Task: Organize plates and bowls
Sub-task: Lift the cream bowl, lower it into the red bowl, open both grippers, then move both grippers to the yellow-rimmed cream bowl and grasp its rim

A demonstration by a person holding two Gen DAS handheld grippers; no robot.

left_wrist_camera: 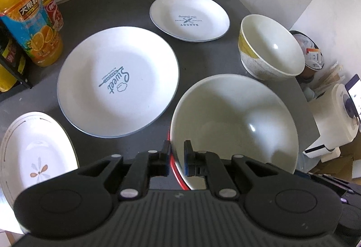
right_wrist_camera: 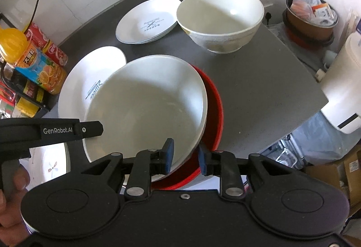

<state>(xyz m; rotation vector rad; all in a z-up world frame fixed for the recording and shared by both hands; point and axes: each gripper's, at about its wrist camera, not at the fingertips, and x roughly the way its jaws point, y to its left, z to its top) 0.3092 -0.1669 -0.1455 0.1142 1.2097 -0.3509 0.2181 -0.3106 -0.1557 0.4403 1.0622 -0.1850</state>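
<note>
Both grippers are gripping the red-bottomed large bowl (left_wrist_camera: 234, 125) at its near rim. The left gripper (left_wrist_camera: 177, 158) is pinching the rim between its blue pads; the right gripper (right_wrist_camera: 186, 155) is clamping the rim likewise. The bowl is tilting above the dark table (right_wrist_camera: 259, 80), beside the "Sweet" plate (left_wrist_camera: 117, 82), with the small bowl (left_wrist_camera: 270, 46) and "Bakery" plate (left_wrist_camera: 189, 17) sitting farther back.

Bare tabletop (right_wrist_camera: 259, 80) lies open to the right of the red bowl (right_wrist_camera: 214, 109). The far side is blocked by the patterned bowl (right_wrist_camera: 220, 19) and Bakery plate (right_wrist_camera: 147, 20); the Sweet plate (left_wrist_camera: 117, 81) and bottles (left_wrist_camera: 29, 28) crowd the left.
</note>
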